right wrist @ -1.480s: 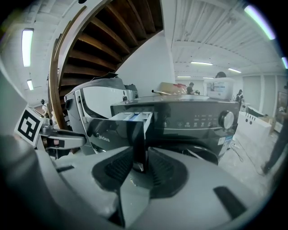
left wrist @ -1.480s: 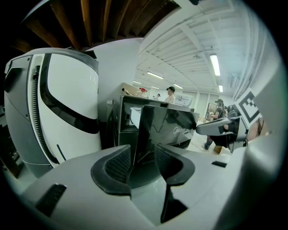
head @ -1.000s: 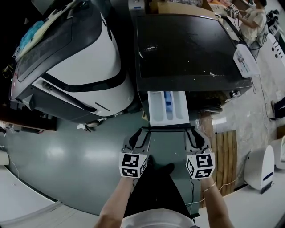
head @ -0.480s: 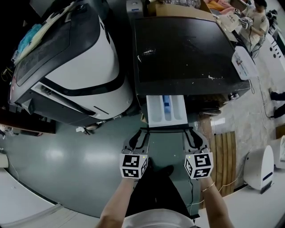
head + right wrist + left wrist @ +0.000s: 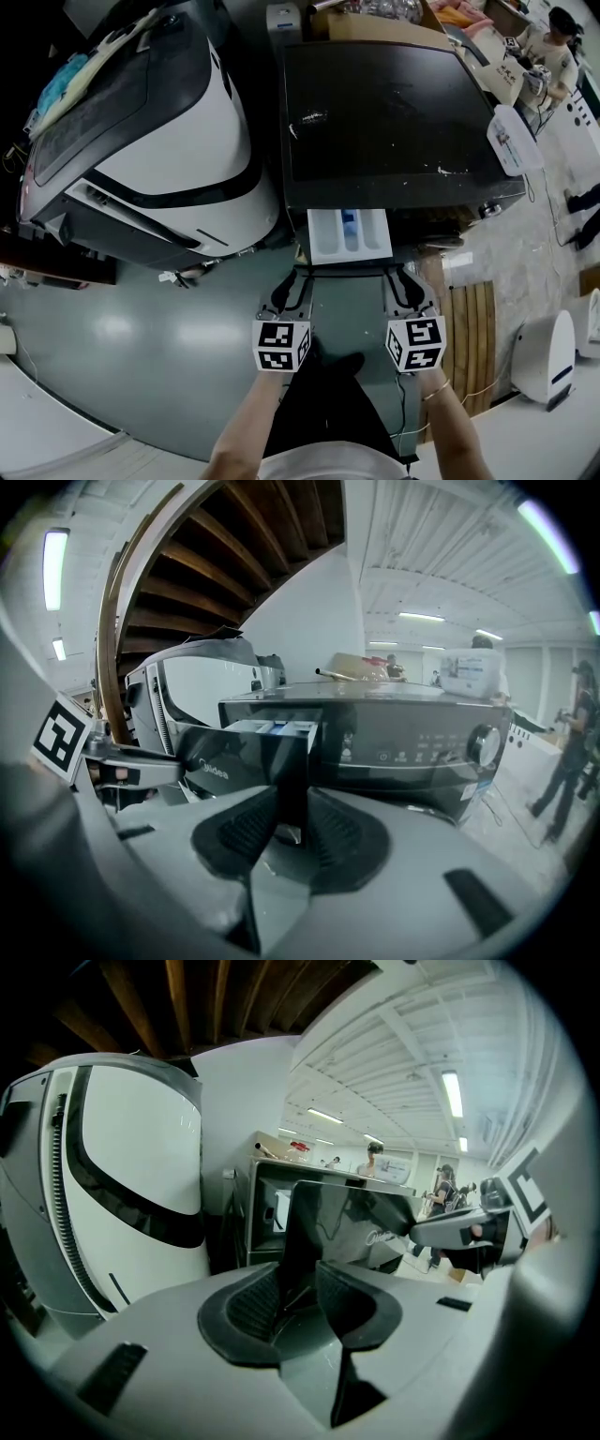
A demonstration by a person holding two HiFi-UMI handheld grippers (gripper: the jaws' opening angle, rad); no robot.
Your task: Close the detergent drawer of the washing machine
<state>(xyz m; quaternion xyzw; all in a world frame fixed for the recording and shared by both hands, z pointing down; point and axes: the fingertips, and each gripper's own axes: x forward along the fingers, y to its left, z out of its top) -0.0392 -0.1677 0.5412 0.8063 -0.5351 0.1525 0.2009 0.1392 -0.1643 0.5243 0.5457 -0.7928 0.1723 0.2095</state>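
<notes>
The detergent drawer (image 5: 349, 234) juts partly out of the washing machine's (image 5: 394, 112) near face. We should push it straight in, both ends evenly, so it doesn't skew. The left gripper (image 5: 296, 279), jaws just closing, clamps the left end of its dark front panel; the right gripper (image 5: 402, 279) clamps the right end.

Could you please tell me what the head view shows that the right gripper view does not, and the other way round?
Only the head view shows the slatted wooden board on the floor and the person's forearms. Only the right gripper view shows the round dial on the control panel and the right gripper clamped on the glossy black drawer front. Both show the white detergent drawer, partly open.
</notes>
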